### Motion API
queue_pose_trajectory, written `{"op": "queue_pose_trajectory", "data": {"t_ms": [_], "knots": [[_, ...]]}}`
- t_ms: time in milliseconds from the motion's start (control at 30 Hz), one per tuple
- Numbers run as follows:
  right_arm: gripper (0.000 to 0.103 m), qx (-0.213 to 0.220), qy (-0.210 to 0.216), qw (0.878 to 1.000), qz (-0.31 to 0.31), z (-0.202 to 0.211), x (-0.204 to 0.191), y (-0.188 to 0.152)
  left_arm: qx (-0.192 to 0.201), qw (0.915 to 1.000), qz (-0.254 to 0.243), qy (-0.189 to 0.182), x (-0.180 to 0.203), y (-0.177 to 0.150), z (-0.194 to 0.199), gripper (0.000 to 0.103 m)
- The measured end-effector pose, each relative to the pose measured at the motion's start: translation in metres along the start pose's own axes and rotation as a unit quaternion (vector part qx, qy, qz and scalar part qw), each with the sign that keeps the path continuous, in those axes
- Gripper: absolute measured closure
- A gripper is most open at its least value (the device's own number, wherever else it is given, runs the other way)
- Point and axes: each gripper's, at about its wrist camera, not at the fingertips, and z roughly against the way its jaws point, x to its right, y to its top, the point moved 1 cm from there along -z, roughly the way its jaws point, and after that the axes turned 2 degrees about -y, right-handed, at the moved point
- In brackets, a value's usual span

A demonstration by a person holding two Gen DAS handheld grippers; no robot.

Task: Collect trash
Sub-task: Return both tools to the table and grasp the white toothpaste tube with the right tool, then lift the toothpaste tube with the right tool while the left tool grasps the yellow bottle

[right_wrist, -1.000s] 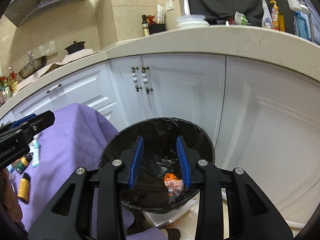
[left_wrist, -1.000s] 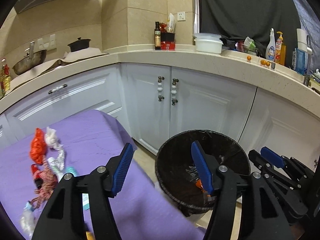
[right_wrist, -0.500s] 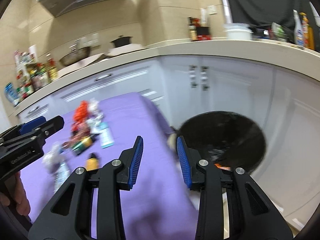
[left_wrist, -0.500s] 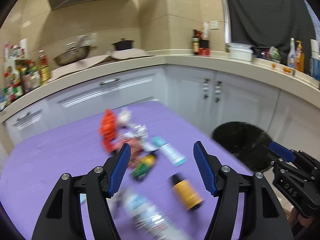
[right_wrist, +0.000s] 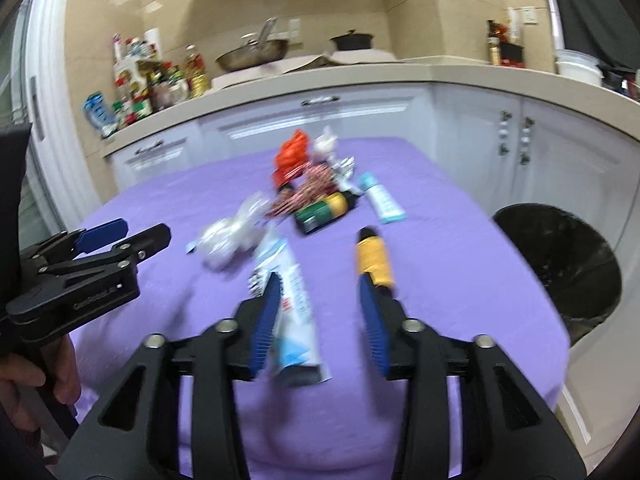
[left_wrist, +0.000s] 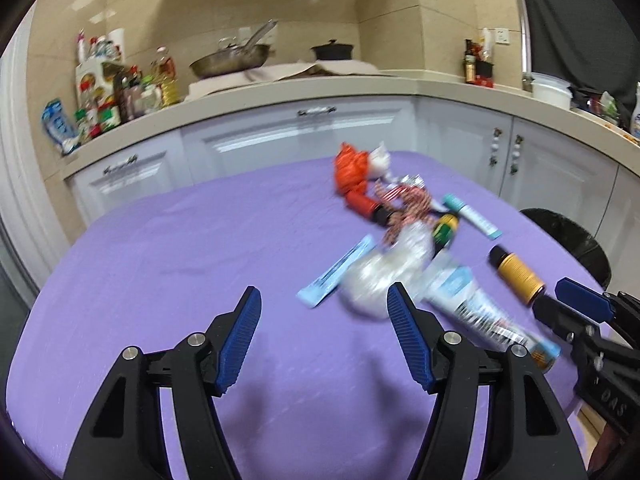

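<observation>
From your left wrist: your left tool hangs spread apart and empty over the purple bench, with trash heaped just ahead and to the right. From your right wrist: your right tool gapes empty above a white tube and yellow bottle; the bin stands right of the bench.

We read only two marks. On the black plastic body of the right gripper, low at the right edge beside the purple tablecloth, stands "DAS". The white lettering on the black left gripper is too blurred to read.
</observation>
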Motion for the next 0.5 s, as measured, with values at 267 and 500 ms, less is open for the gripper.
{"op": "queue_pose_trajectory", "data": {"t_ms": [267,500], "knots": [[0.058,-0.027,0.008,0.999,0.027,-0.016,-0.018,-0.016,-0.009,0.9999,0.011,-0.001,-0.009,-0.013,0.000,0.039],[0.077,-0.031,-0.001,0.998,0.051,-0.019,-0.022,-0.020,-0.012,0.9998,0.010,-0.012,-0.004,-0.015,-0.002,0.039]]}}
